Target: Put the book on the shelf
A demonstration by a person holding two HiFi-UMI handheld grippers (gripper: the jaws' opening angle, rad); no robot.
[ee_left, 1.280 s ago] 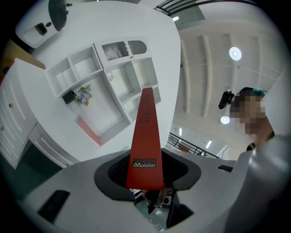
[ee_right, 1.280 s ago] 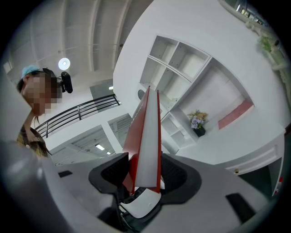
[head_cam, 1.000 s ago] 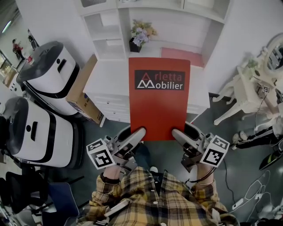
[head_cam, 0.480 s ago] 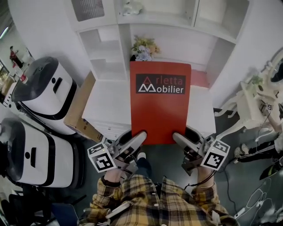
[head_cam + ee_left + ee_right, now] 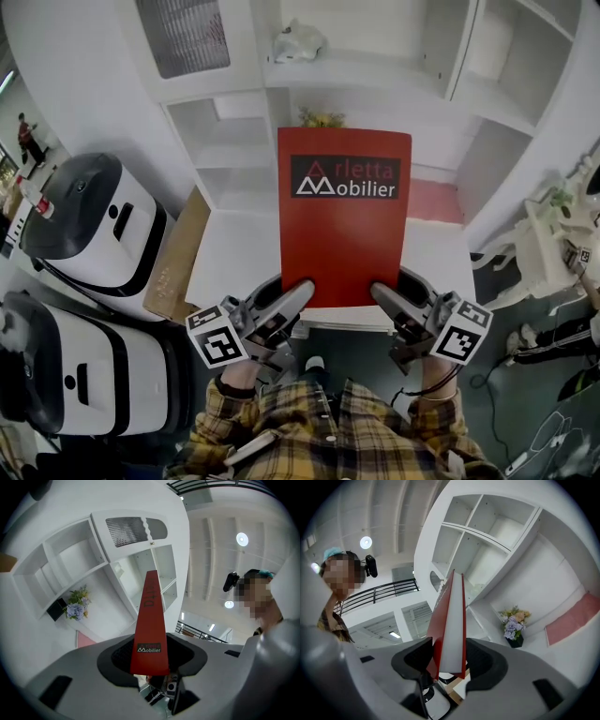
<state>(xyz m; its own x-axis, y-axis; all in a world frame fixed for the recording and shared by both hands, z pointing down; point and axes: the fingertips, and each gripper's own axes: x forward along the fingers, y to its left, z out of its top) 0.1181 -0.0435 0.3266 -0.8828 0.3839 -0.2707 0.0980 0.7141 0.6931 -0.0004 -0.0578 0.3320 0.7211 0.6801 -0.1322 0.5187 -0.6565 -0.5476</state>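
Closer now, the shelf (image 5: 375, 70) sits at twelve o'clock; my left claw (image 5: 291, 298) and right claw (image 5: 386, 300) clamp the book (image 5: 344, 220) by its near edge. Its far end could sag and strike the flowers (image 5: 322, 118).

Matt red book (image 5: 343, 225), smooth white shelf (image 5: 234, 169)

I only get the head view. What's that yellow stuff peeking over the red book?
Observer: Flowers in a dark pot, standing on the shelf ahead of the book.
Operator: Are both grippers really pinching the book?
Observer: Yes. The left gripper and the right gripper are each shut on its near end, one pad on each cover.
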